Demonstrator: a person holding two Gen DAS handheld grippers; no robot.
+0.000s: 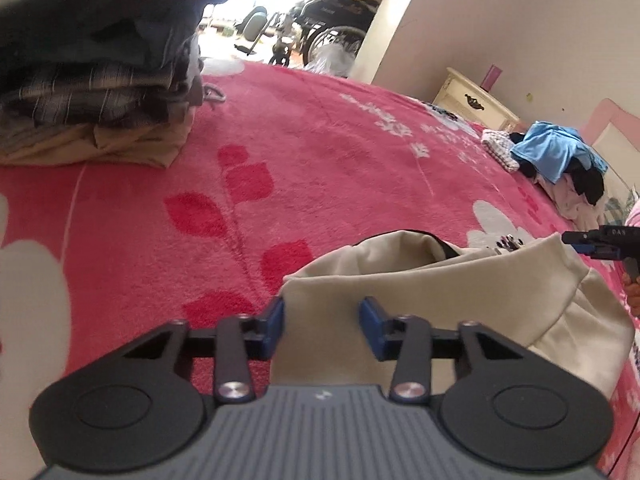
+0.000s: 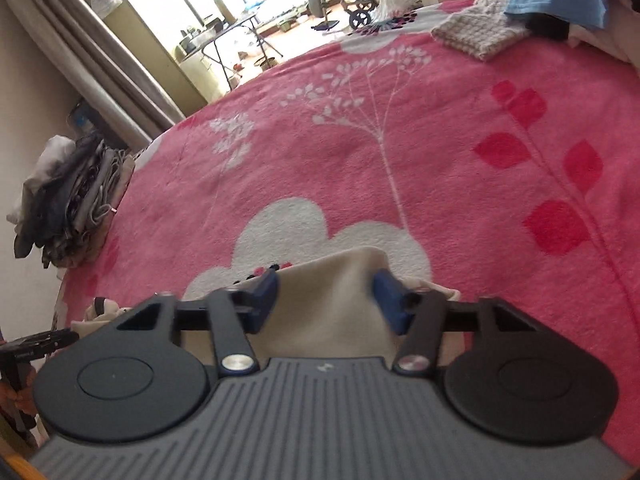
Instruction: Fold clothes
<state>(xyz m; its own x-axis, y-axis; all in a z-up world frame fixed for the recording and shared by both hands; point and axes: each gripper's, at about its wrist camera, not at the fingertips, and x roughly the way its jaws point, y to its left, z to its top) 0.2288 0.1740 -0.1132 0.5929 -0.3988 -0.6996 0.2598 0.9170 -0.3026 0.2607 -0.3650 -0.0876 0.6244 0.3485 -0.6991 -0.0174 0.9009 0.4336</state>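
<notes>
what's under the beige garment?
The beige garment lies on the pink floral blanket, a white flower print showing at its edge. Anything beneath the cloth is covered.

Stood against a beige wall (image 1: 500,20): a cream nightstand (image 1: 476,100). Covered by a pink floral blanket (image 1: 320,152): the bed. Parked in glaring daylight beyond: a wheelchair (image 1: 332,28), near a folding table (image 2: 236,32). Hung at left: beige curtains (image 2: 80,52).

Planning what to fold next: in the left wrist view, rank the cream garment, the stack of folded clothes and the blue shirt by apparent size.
1. cream garment, though it lies nearest the camera, which inflates it.
2. stack of folded clothes, nearly as large and cut off by the frame edge, so its rank against the first is unsure.
3. blue shirt, clearly smallest, but farthest away.
</notes>
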